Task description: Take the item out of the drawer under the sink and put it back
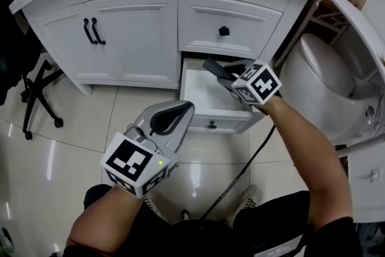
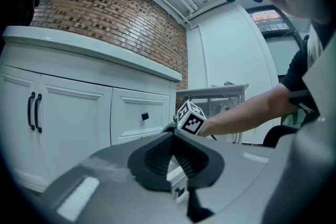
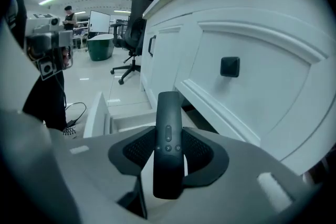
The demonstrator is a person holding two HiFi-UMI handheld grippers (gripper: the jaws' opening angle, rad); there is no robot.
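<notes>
the right gripper (image 1: 224, 76) is over the open lower drawer (image 1: 219, 120) of a white vanity cabinet (image 1: 129, 39), on the right side of the scene. its fingers are closed on a dark slim remote control (image 3: 168, 113), gripping it round the middle, with the button face toward the camera in the right gripper view and the far end sticking out past the fingertips. in the head view the remote control (image 1: 213, 68) hangs above the far part of the drawer, near the cabinet front; whether it touches the drawer cannot be told. the drawer's inside is white, and its front carries a small black knob (image 1: 212, 124).

the left gripper (image 1: 179, 110) is nearer and to the left, above the tiled floor (image 1: 90, 123), just beside the drawer's near left corner. its fingers (image 2: 157, 153) are closed together with nothing between them.

above the open drawer a shut drawer (image 1: 231, 24) has a square black knob (image 1: 224, 31). left of it are two cabinet doors with black bar handles (image 1: 93, 31). a white toilet (image 1: 325, 87) stands at the far right, and an office chair base (image 1: 36, 99) at the far left. a black cable (image 1: 240, 171) runs down from the right gripper.
</notes>
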